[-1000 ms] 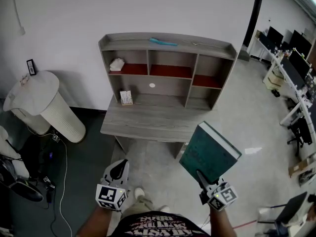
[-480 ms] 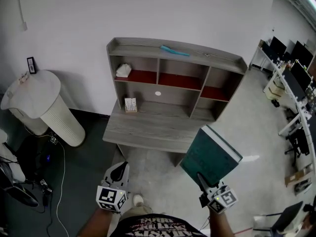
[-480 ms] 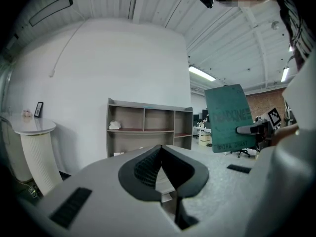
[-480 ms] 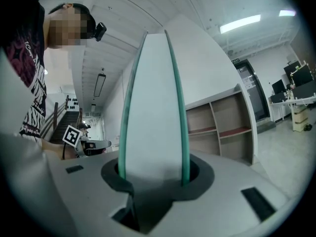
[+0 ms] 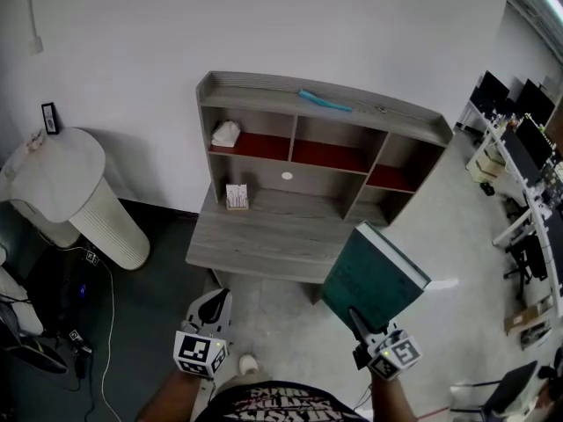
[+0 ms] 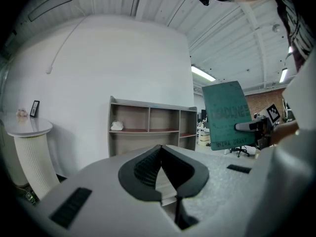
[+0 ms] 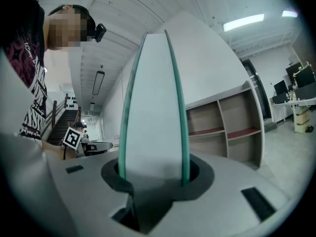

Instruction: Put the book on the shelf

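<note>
- The book, a thick teal hardback, is held in the air at the lower right of the head view, tilted, with its white page edge turned up and to the right. It is well apart from the shelf and touches nothing but the tongs.
- The right tongs grip it by its lower end. In the right gripper view the jaws stand wide, one on each teal cover, with the white page block between them.
- The left tongs are empty, with their pads pressed together at the tips, and hang low beside the person's body.
- The shelf stands against the white wall on the back of a grey desk, with three upper compartments that have red floors.
- A white crumpled thing sits in the left compartment; the middle and right ones look bare.
- A teal object lies on the shelf's top board, and a small box stands on the desk below.
- The step in hand looks like the carry towards the shelf, with placing not yet begun.
- Next, I judge, the book must be brought up to the desk, raised to a bare compartment, squared to the opening and slid in before the tongs let go.
- The thick book held by one end may sag or swing.
</note>
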Demonstrator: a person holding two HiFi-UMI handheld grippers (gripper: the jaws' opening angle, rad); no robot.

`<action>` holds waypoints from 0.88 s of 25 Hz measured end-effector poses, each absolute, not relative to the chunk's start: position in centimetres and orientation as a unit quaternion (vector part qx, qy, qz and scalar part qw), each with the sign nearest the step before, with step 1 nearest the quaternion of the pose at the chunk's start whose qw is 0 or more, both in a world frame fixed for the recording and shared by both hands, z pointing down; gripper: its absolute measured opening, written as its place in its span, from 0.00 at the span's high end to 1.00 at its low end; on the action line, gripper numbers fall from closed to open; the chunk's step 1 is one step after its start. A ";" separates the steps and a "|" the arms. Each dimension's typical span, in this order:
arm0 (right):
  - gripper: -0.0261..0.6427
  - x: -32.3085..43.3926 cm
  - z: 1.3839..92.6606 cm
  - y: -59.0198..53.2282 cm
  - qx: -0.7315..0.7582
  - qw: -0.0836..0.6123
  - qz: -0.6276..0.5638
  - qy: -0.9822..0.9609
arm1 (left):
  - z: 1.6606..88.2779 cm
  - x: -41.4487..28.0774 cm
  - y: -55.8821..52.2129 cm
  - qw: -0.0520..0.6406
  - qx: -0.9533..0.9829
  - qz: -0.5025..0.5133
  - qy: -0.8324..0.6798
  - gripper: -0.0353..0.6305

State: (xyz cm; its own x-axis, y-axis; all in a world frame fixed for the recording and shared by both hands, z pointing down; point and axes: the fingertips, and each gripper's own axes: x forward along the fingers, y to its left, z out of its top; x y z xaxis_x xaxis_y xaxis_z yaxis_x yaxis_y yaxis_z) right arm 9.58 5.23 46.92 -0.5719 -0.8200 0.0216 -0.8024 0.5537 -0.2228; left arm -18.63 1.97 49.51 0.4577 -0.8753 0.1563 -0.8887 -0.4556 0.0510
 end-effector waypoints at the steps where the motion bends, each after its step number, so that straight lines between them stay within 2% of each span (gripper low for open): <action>1: 0.71 9.2 47.0 4.8 -0.462 0.039 -0.104 0.880 | 49.6 -19.0 1.5 0.064 0.852 0.054 -0.517 0.94; 8: 0.71 5.9 46.6 2.2 -0.467 0.049 -0.106 0.877 | 50.0 -21.5 -1.7 0.067 0.858 0.053 -0.506 0.94; 15: 0.71 3.2 47.9 0.6 -0.472 0.004 -0.097 0.877 | 50.7 -23.2 -4.3 0.067 0.868 0.056 -0.489 0.94; 22: 0.71 2.3 47.7 -0.3 -0.476 0.018 -0.116 0.871 | 51.4 -23.2 -5.6 0.073 0.874 0.057 -0.477 0.94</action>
